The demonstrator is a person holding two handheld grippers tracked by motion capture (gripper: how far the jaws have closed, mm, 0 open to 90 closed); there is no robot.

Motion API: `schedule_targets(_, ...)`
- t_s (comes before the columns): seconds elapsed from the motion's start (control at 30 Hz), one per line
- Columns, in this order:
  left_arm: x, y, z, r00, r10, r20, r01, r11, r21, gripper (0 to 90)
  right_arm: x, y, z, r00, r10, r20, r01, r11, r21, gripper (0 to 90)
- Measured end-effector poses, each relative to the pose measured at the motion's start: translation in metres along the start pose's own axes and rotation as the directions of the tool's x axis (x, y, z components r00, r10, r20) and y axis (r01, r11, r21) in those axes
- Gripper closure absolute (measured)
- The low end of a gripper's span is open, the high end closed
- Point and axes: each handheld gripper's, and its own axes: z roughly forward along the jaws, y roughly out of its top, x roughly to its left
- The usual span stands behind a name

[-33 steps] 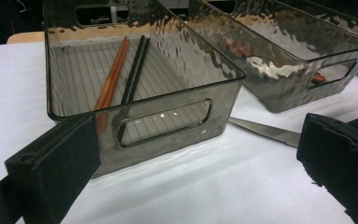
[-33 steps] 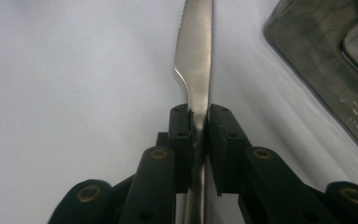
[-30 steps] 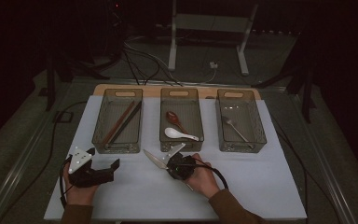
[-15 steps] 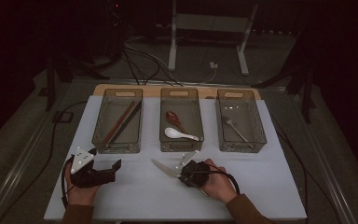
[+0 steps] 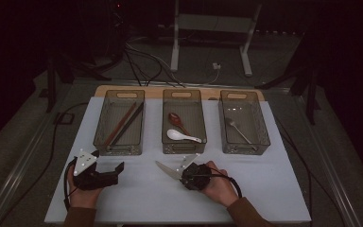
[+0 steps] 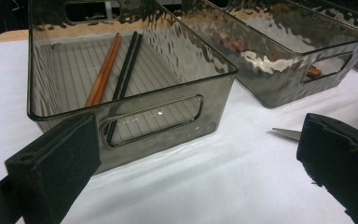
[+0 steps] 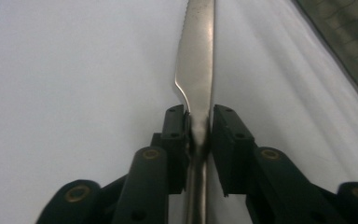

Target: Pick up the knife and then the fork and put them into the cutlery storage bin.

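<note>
One serrated steel knife (image 7: 198,65) clamped in right tool (image 5: 182,174); left tool (image 5: 118,169) open, empty; three ribbed smoky plastic bins (image 5: 184,147) behind knife; bare white tabletop (image 5: 137,198) around.

Knife (image 7: 196,56): tip cut off by top edge in right gripper view; handle hidden behind right gripper (image 7: 199,135) body, lower end lost at bottom edge.

High view: knife blade (image 5: 166,169) partly shown, rest covered by gripper and hand (image 5: 217,184); serration too small to tell.

Left gripper view: knife tip (image 6: 286,134) pokes out, remainder hidden behind black jaw pad. Middle bin (image 6: 279,88) contents blurred through rippled wall. Chopsticks (image 6: 114,70) lower ends obscured by bin wall and jaw pad.

Forearms cut off at bottom edge, high view.
</note>
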Motion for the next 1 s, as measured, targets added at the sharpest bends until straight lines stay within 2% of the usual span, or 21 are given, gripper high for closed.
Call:
schedule_targets(0.13,0.0,0.0,0.0,1.0,0.0,0.001,0.0,1.0,-0.003,0.6,-0.004,0.002,-0.001,0.9984,0.049,-0.027,-0.048,0.998,0.035,75.5)
schedule_targets(0.37,-0.001,0.0,0.0,1.0,0.002,0.002,-0.002,1.0,0.0,0.6,-0.008,0.001,-0.003,0.9969,0.056,-0.055,-0.052,0.995,0.08,76.0)
schedule_targets(0.43,-0.001,0.0,0.001,1.0,0.002,0.002,-0.002,1.0,0.0,0.6,-0.006,0.003,-0.002,0.9972,0.059,-0.046,-0.054,0.994,0.09,76.2)
schedule_targets(0.53,-0.002,0.0,0.001,1.0,0.003,0.003,-0.003,1.0,0.0,0.6,-0.003,0.006,-0.001,0.9993,0.027,-0.024,-0.025,0.994,0.108,76.8)
schedule_targets(0.63,-0.003,0.001,0.002,1.0,0.004,0.005,-0.004,1.0,0.002,0.6,0.0,0.009,0.0,0.9999,0.015,-0.005,-0.014,0.991,0.13,77.6)
schedule_targets(0.8,-0.004,0.001,0.002,1.0,0.005,0.007,-0.005,1.0,0.001,0.6,-0.002,0.01,0.001,0.9996,0.019,-0.019,-0.016,0.99,0.141,79.8)
schedule_targets(0.83,-0.004,0.001,0.003,1.0,0.005,0.007,-0.005,1.0,0.001,0.6,-0.001,0.009,0.001,0.9997,0.023,-0.012,-0.021,0.991,0.134,80.4)
schedule_targets(0.9,-0.004,0.001,0.003,0.9999,0.007,0.009,-0.007,0.9999,0.008,0.6,0.003,0.009,0.0,0.9999,-0.003,0.016,0.001,0.992,0.127,80.7)
schedule_targets(1.0,-0.003,0.001,0.003,0.9999,0.006,0.008,-0.006,1.0,0.001,0.6,0.003,0.006,-0.001,0.9999,0.004,0.016,-0.005,0.994,0.105,80.8)
